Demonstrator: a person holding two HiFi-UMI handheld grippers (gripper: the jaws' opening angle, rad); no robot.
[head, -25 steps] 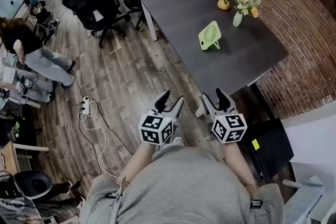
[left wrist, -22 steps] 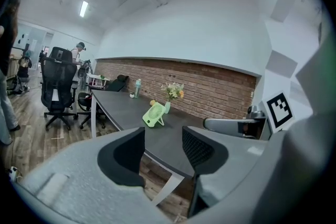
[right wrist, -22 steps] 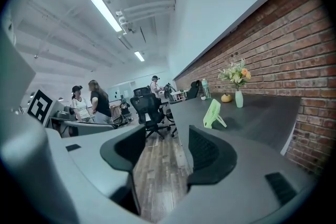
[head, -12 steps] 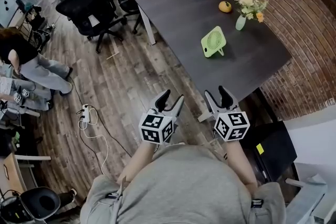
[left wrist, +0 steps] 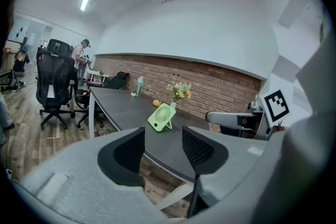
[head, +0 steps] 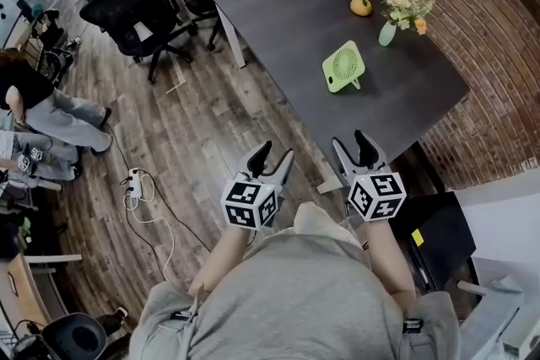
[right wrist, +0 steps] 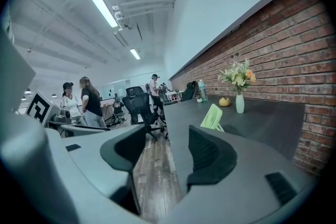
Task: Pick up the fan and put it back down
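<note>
Closer to the table [head: 287, 21] now, left hand-held gripper [head: 272, 154] released and empty, right hand-held gripper [head: 351, 142] likewise, fan [head: 342, 67] untouched.

Dark table [head: 278, 21]; fan [head: 342, 67] (green); vase [head: 386, 33]

A brick wall [head: 481, 38] runs along the right of a long dark worktop [head: 278, 21] on white legs. The floor [head: 211, 122] is wood planking in mixed browns, with a white power strip [head: 133, 180] and its cable lying on it. Black office chairs [head: 135, 4] stand near the worktop's far end. Above the brick the upper wall [left wrist: 184, 29] is white, and strip lights [right wrist: 102, 7] run along the ceiling.
</note>
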